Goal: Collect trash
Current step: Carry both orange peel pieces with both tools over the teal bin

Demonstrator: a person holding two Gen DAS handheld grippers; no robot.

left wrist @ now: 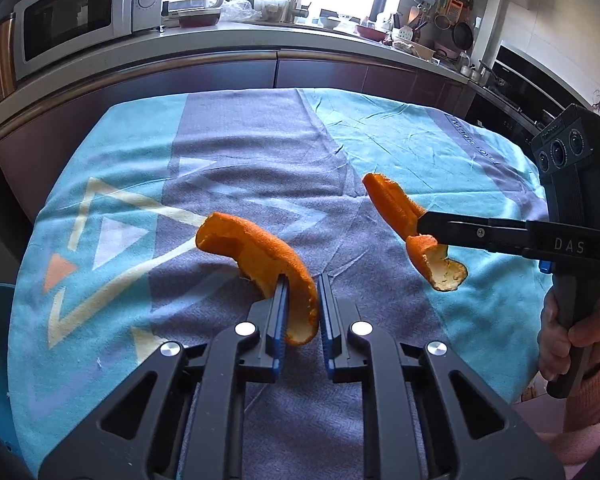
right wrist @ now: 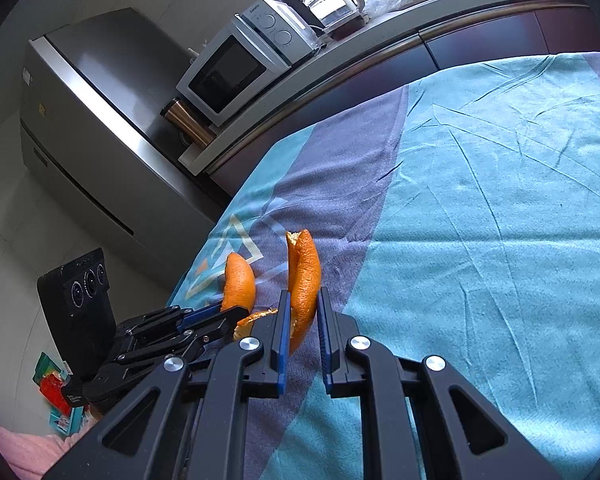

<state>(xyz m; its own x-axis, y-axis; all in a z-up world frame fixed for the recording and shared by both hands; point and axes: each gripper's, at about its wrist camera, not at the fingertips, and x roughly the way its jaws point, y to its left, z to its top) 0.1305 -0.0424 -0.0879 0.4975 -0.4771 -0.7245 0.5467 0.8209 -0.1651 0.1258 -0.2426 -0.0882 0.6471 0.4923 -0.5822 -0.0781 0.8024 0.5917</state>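
- Kitchen cabinets and a microwave (left wrist: 72, 20) stand behind the desk (left wrist: 420, 140), which is covered by a teal and grey cloth.
- A curved orange peel (left wrist: 260, 256) arches from the left claw (left wrist: 302, 304) up and away toward the microwave, orange rind outward, pale pith inside.
- Its near end sits between the narrowly parted pads of the left claw, against the left pad.
- A second peel (right wrist: 305, 276), long axis upright, is pinched in the right claw (right wrist: 303, 322) above the cloth.
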